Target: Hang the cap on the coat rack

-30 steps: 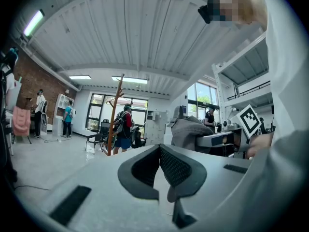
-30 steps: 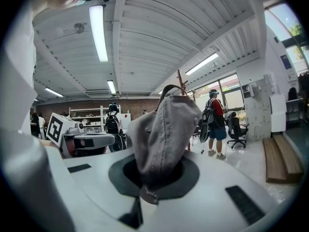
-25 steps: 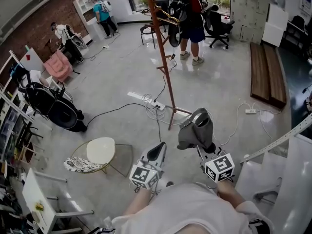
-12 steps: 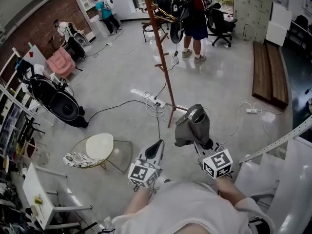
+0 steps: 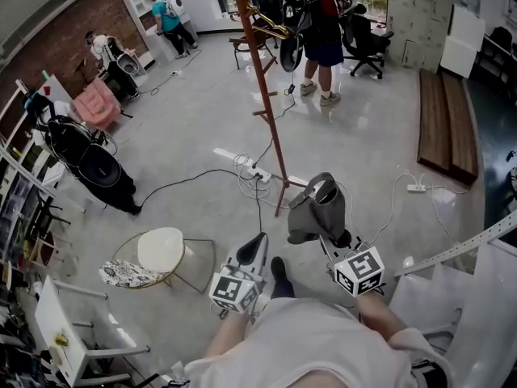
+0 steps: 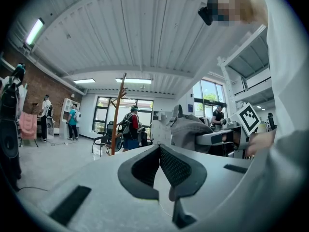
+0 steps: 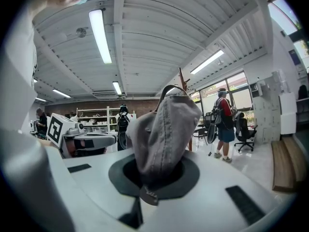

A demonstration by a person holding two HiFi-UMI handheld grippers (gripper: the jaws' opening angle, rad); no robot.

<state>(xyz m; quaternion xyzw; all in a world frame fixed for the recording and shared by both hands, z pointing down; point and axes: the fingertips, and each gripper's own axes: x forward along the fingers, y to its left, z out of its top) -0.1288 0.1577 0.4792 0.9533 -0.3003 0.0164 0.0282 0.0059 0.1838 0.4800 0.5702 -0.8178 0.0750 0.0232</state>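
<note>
A grey cap (image 5: 317, 207) hangs crumpled from my right gripper (image 5: 333, 234), which is shut on its fabric; in the right gripper view the cap (image 7: 161, 129) stands up out of the shut jaws (image 7: 157, 177). The coat rack (image 5: 262, 95) is a tall reddish-brown wooden pole with pegs. Its foot stands on the floor just beyond the cap. The top of the rack (image 7: 182, 79) shows behind the cap. My left gripper (image 5: 260, 243) is level beside the right one, its pads (image 6: 166, 163) meeting at the tip with nothing between them. From the left gripper view the rack (image 6: 117, 115) is ahead.
A person with a backpack (image 5: 319, 31) stands just past the rack. A power strip and cables (image 5: 254, 172) lie by its foot. A round side table (image 5: 159, 249) stands at my left, black bags (image 5: 89, 164) further left, wooden benches (image 5: 440, 120) at the right.
Both grippers and the view have moved forward toward the rack, whose foot is now nearer the cap. A shoe has come into view between the grippers. The cap stays held.
</note>
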